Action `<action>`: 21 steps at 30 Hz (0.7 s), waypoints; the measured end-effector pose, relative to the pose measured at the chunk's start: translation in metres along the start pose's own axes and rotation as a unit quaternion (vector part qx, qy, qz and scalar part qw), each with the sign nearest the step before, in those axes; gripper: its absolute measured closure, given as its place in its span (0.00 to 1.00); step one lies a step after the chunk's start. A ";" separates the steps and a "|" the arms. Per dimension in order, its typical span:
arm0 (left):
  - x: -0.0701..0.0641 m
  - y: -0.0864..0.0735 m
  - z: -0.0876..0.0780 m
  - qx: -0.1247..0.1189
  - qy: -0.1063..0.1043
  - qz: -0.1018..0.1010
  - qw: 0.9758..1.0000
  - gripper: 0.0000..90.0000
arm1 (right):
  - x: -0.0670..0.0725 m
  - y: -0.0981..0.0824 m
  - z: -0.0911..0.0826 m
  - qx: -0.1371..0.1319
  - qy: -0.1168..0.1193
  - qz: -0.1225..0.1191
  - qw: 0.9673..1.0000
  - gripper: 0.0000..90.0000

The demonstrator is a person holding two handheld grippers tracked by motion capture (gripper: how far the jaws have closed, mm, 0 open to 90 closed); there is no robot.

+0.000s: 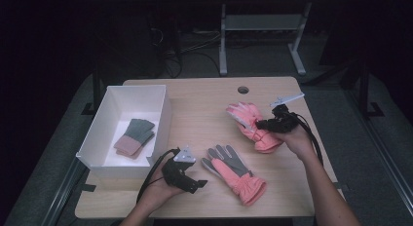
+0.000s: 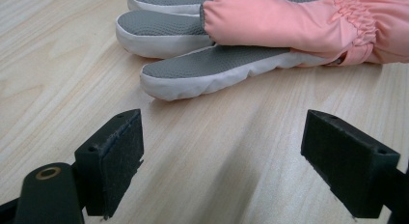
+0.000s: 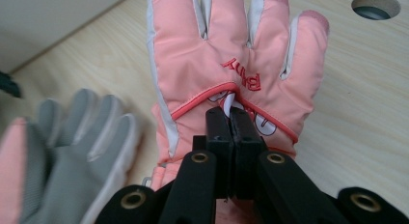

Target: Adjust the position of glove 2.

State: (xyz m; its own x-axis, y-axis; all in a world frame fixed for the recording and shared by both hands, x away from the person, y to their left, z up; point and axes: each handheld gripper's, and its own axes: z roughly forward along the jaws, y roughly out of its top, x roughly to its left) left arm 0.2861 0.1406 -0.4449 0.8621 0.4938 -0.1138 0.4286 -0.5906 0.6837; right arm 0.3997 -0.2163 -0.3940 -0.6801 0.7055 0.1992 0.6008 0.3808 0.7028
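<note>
**Pink gloves, pair: one gripped, one on table**

Item 1: far glove (image 1: 252,124), back up, fingers pointing away from the right gripper (image 3: 230,119), whose jaws are pinched tight on its back fabric.
Item 2: near glove (image 1: 234,172), grey palm up, flat on the table (image 1: 204,102), long axis slanting toward the box (image 1: 163,114). The left gripper (image 2: 222,151), jaws wide and empty, is nearer, just beside its fingertips.

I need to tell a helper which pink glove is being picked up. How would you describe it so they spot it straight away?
On the wooden table, look right of the white box, toward the round cable hole. The held glove is there, pinched by the right gripper. Unlike the other glove, which lies grey palm up near the left gripper, it shows its pink back with red lettering.
</note>
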 end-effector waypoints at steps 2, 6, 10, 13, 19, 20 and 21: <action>0.000 0.000 -0.001 0.005 0.001 0.007 1.000 0.16 | 0.007 -0.003 -0.008 0.001 0.006 0.004 1.000 0.99; 0.000 0.000 -0.001 0.008 0.001 0.011 1.000 0.16 | 0.020 -0.010 -0.019 -0.003 0.017 0.003 1.000 0.99; -0.001 0.001 -0.002 0.005 0.006 0.015 1.000 0.16 | 0.040 -0.019 -0.031 -0.003 0.030 0.003 1.000 0.98; -0.001 0.001 -0.002 0.002 0.006 0.012 1.000 0.16 | 0.050 -0.024 -0.035 -0.002 0.039 0.002 0.999 0.98; -0.001 0.001 -0.002 0.006 0.010 0.014 1.000 0.16 | 0.068 -0.035 -0.043 -0.005 0.053 -0.002 0.999 0.98; -0.001 0.001 -0.002 0.007 0.010 0.014 1.000 0.16 | 0.068 -0.035 -0.043 -0.005 0.053 -0.002 0.999 0.98; -0.001 0.001 -0.002 0.007 0.010 0.014 1.000 0.16 | 0.069 -0.036 -0.044 -0.006 0.055 -0.001 0.998 0.98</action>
State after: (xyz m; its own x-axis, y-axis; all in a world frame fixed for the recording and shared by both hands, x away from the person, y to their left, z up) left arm 0.2848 0.1406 -0.4429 0.8685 0.4893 -0.0799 0.4077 -0.6130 0.6768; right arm 0.3121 -0.2076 -0.3754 -0.7230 0.6355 0.2711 0.5957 0.3746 0.7105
